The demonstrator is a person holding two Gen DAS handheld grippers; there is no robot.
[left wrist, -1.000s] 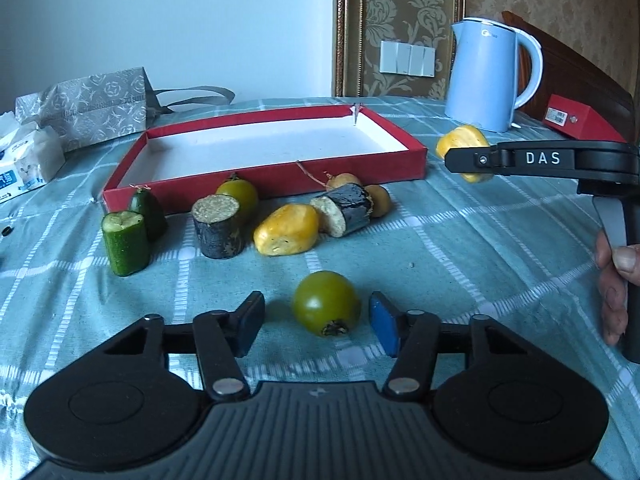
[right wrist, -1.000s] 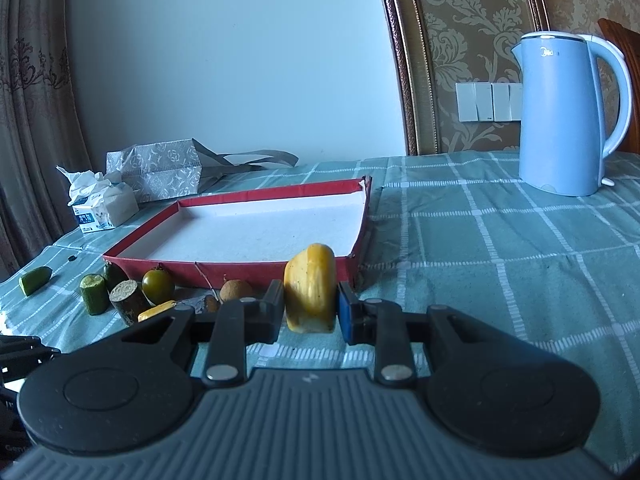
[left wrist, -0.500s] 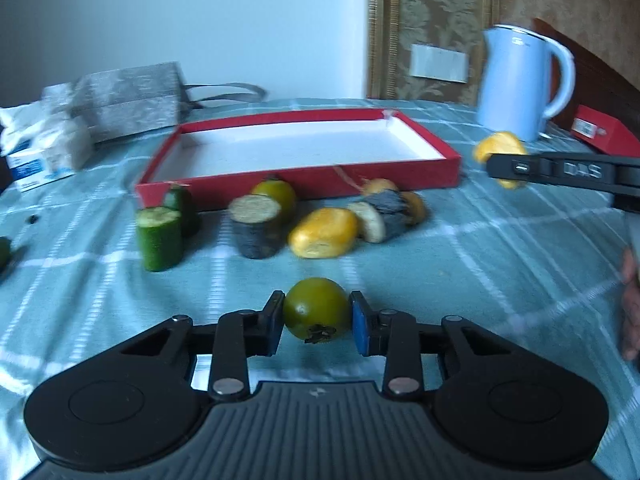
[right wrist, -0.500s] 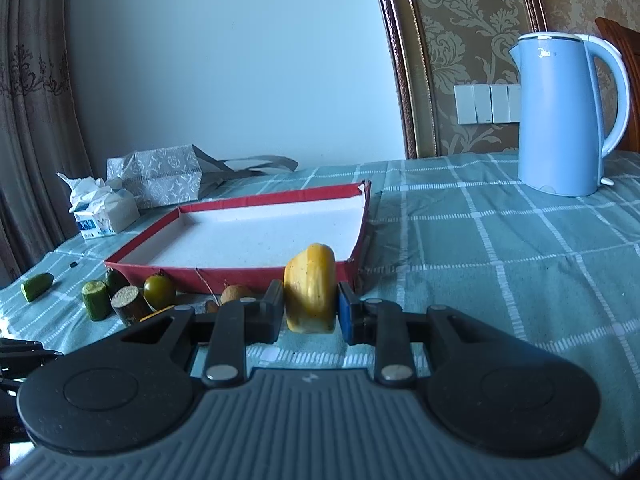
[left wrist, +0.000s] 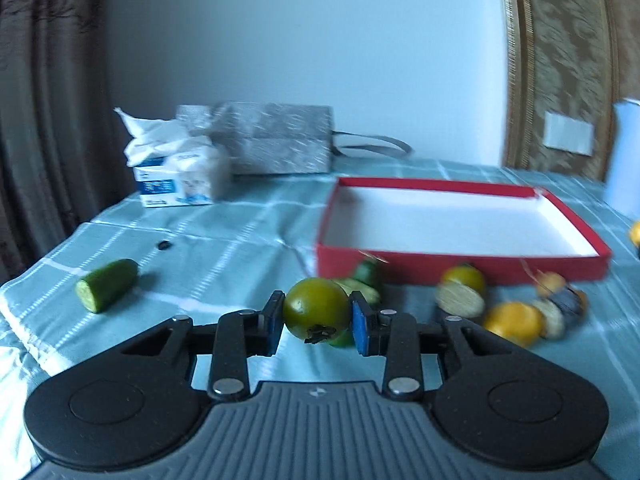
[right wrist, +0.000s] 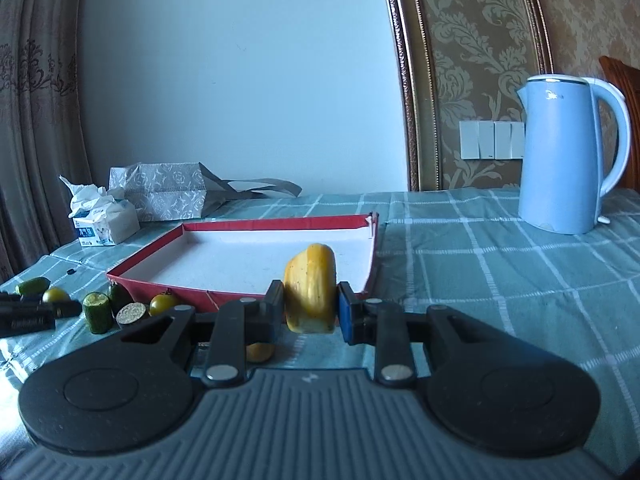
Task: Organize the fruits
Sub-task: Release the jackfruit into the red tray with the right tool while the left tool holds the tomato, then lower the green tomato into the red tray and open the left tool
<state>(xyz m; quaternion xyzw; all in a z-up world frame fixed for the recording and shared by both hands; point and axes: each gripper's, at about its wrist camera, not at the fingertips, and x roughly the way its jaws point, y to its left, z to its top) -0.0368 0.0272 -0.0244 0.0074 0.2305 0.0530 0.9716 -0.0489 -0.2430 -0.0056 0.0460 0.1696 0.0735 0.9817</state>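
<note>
My left gripper is shut on a round green fruit and holds it above the cloth, left of the red tray. My right gripper is shut on a yellow fruit piece, in front of the red tray's near right corner. Several pieces lie before the tray: cucumber chunks, a dark round chunk, a green fruit, an orange-yellow piece. One cucumber piece lies apart at the left.
A blue kettle stands at the back right. A tissue pack and a grey gift bag sit behind the tray at the left. The teal checked cloth covers the table; its left edge drops off.
My left gripper closed on the green fruit, lifted it, and swung left. My right gripper, holding the yellow piece, rose slightly and moved nearer the tray.
</note>
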